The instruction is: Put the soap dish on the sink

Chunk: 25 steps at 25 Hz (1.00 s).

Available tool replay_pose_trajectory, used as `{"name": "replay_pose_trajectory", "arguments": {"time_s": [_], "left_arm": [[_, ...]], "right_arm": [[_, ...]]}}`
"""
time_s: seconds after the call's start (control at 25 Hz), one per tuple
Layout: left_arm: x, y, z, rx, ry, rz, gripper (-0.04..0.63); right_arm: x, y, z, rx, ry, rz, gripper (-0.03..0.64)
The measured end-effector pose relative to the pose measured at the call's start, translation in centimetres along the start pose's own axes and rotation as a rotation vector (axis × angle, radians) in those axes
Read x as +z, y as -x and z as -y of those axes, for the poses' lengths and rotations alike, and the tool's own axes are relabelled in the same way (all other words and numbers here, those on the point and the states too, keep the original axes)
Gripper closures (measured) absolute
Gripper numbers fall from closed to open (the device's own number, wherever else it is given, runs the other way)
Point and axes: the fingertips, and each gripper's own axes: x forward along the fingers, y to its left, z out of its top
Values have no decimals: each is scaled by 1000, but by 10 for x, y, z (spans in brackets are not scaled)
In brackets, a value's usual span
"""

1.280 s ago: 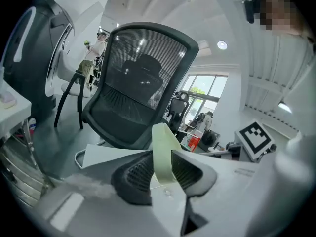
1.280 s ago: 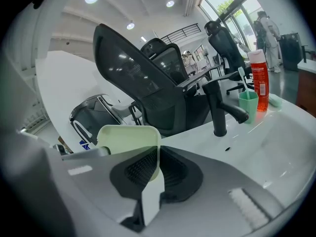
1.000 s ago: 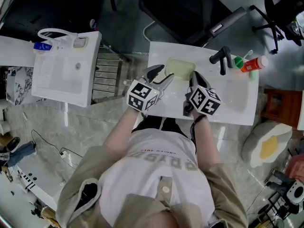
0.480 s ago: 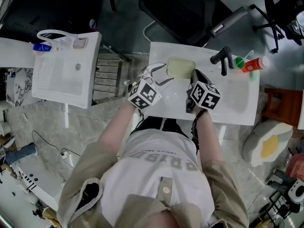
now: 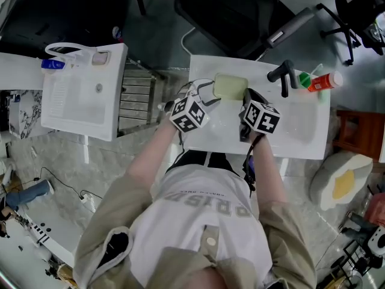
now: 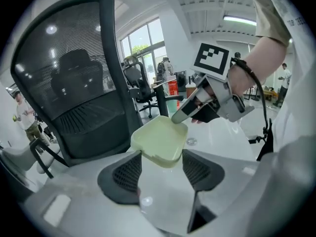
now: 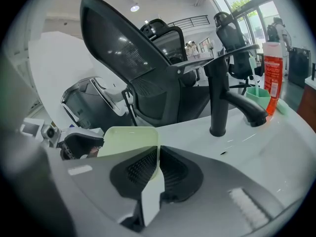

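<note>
Left gripper [image 5: 204, 93] is sitting lower and more rolled over than a second ago, and its jaws are standing wider. They are now straddling the near corner of the pale green soap dish [image 5: 230, 87] without pinching it, so it looks like this side is letting go. Soap dish is resting, or nearly resting, on the back ledge of the white sink [image 5: 301, 134], just left of the black faucet [image 5: 283, 74]. Right gripper [image 5: 246, 97], also lower than before, is clamping the dish's right rim, jaws narrow on the thin wall. Placement is looking almost finished, with only the right release remaining.
</note>
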Motion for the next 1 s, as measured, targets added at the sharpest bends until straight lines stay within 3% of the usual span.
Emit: {"name": "replay_pose_trajectory", "arguments": {"time_s": [0.52,0.72,1.0], "left_arm": [[-28,-38,-8,-68,8,-117,324],[-41,-50,-11,-107,-23,-193,324],[-45,-62,-16,-134,-15,-222,324]], "right_arm": [[-11,-31,18,-47,-2,-73,597],[-12,-42,22,-62,27,-108,597],[-10,-51,28,-70,34,-128,597]]}}
